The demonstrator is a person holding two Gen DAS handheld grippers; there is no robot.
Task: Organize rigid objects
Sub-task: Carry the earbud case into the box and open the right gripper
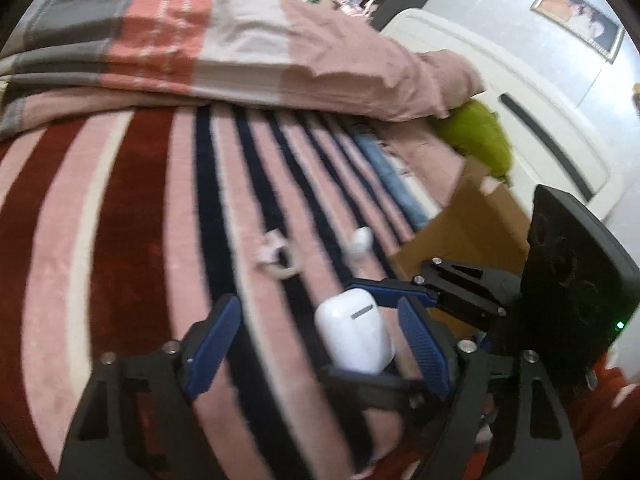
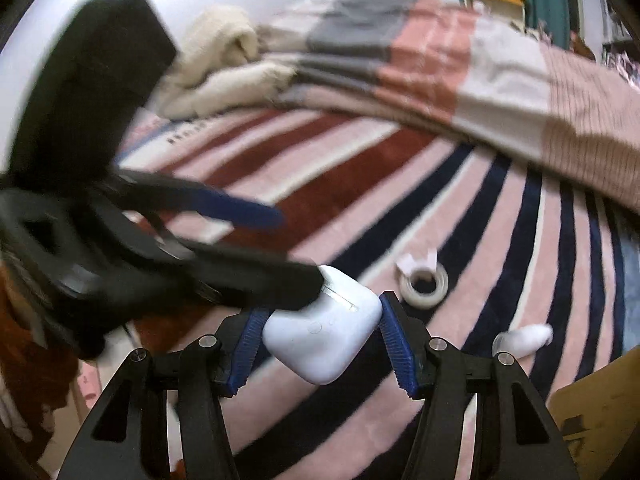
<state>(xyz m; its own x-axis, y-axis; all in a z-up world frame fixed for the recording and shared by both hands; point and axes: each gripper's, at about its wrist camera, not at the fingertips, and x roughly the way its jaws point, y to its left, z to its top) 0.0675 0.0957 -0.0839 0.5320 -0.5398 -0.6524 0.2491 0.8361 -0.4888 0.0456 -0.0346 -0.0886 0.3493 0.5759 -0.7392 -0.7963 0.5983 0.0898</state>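
Note:
A white earbud case sits between my right gripper's blue pads, which are shut on it above the striped blanket. The case also shows in the left wrist view, held by the right gripper. My left gripper is open, its pads spread wide around the case without touching it; it shows blurred in the right wrist view. A roll of white tape and a small white object lie on the blanket; both show in the left wrist view, tape, object.
A cardboard box stands at the right of the bed, its corner also in the right wrist view. A folded striped duvet lies across the far side. A green cloth and white headboard are behind the box.

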